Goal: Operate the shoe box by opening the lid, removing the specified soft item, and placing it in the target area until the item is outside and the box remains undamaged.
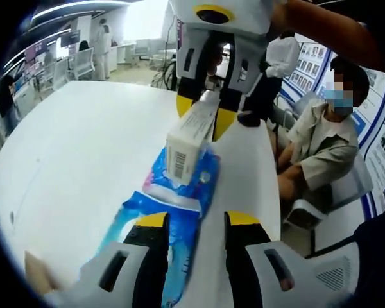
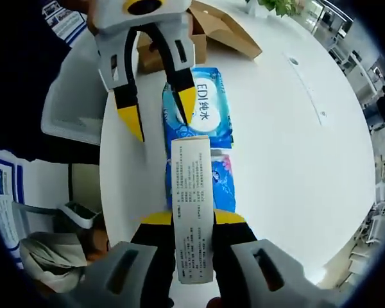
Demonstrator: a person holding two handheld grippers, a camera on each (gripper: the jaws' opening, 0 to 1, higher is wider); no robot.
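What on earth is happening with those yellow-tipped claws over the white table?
A person is working two handheld grippers. The right gripper is clamped on a slim white carton, holding it above a blue wipes pack lying on the white table. The left gripper is open, with one jaw tip over the pack. An opened brown cardboard box sits behind on the table.

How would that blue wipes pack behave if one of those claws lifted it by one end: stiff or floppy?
Probably floppy: the wipes pack is a soft plastic pouch lying flat on the table, so it would likely sag. Its glossy film looks slippery. It seems unlikely to roll. The left gripper is open over it.
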